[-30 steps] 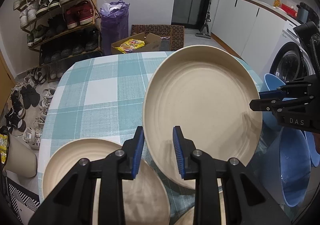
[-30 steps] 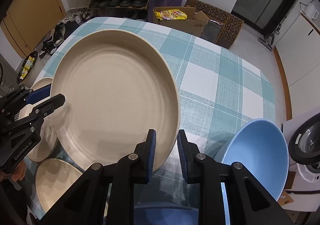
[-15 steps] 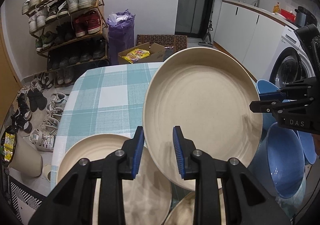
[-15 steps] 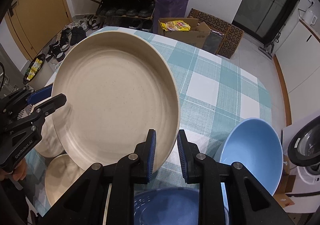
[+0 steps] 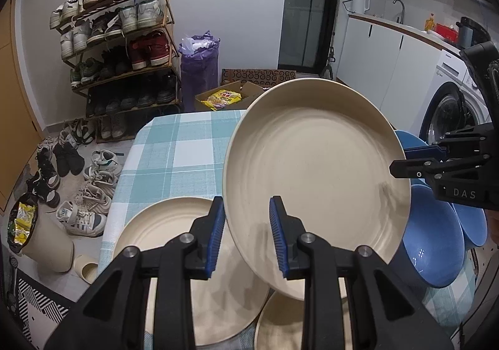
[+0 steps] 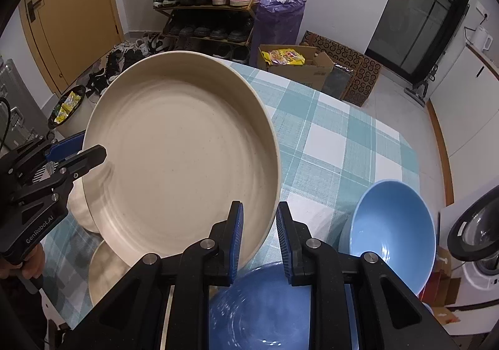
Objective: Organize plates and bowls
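Left gripper [image 5: 246,234] clamped on big plate [image 5: 315,181] near rim; right gripper [image 6: 257,236] clamped on the opposite rim; plate airborne, tilted, above the table [image 5: 184,150]; lower plate [image 5: 174,259] sits down-left of it, nearer the left gripper; bowls [image 6: 393,225] lie right; likely drop: left, onto lower plate.

Shoe rack [image 5: 118,47], checked tablecloth [image 5: 181,156]
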Demonstrator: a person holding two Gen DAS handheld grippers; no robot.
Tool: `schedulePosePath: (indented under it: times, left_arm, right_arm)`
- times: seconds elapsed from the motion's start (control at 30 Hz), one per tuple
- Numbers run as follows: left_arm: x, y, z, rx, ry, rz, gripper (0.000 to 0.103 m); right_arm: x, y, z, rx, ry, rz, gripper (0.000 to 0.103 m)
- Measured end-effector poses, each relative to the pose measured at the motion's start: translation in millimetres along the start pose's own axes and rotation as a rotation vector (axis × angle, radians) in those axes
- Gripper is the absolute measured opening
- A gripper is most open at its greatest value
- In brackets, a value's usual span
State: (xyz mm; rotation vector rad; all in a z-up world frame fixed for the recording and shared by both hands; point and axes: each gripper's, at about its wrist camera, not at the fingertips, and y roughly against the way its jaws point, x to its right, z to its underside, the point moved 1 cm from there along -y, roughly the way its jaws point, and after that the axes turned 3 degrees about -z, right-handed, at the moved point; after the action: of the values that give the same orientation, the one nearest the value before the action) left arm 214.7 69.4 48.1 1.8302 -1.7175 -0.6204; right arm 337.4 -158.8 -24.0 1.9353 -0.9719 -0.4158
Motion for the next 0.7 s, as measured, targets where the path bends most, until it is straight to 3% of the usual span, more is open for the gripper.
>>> schedulePosePath:
  times: [0.7]
  left_arm:
    - [-4, 44, 33, 0.039, 0.001, -0.023, 0.027]
  right_arm:
    - [-34, 36, 36, 0.048, 0.027, -0.016, 0.022]
